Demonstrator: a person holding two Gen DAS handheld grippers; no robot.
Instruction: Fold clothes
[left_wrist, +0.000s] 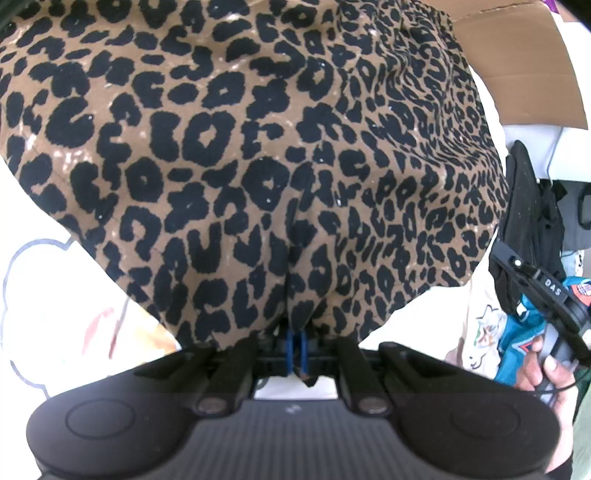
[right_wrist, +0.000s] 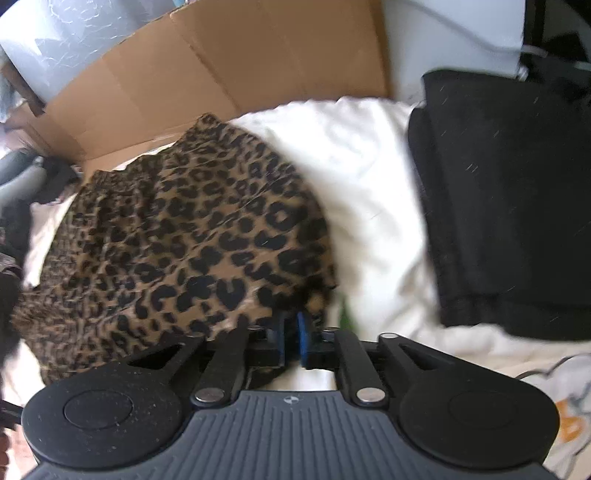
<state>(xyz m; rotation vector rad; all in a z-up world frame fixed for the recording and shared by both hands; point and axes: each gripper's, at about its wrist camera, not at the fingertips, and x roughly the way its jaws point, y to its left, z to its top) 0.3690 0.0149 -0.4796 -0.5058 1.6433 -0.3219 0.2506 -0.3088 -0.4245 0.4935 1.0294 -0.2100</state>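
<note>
A white bed sheet (right_wrist: 369, 177) covers the work surface, rumpled and bright, with a brown cardboard box (right_wrist: 207, 70) standing open at its far edge and a dark folded garment (right_wrist: 509, 206) lying at the right of the right wrist view; on the sheet lies the leopard-print garment (right_wrist: 184, 236), a soft tan cloth with black spots, spread wide and gathered at its far edge near the box; in the left wrist view the same cloth fills nearly the whole picture and bunches into a crease at the near edge, where the left gripper (left_wrist: 298, 345) is clenched on a pinch of it, the blue pads pressed together with fabric running down between them; the right gripper (right_wrist: 293, 330) sits at the near right corner of the cloth with a narrow gap between its blue pads, and blur makes it hard to tell whether any fabric remains in that gap, so it seems released or nearly so; the risk, as a judgement, is that one corner drops free while the other is held, so the fold skews, or the thin cloth slides on the smooth sheet and drags the layers out of line.
</note>
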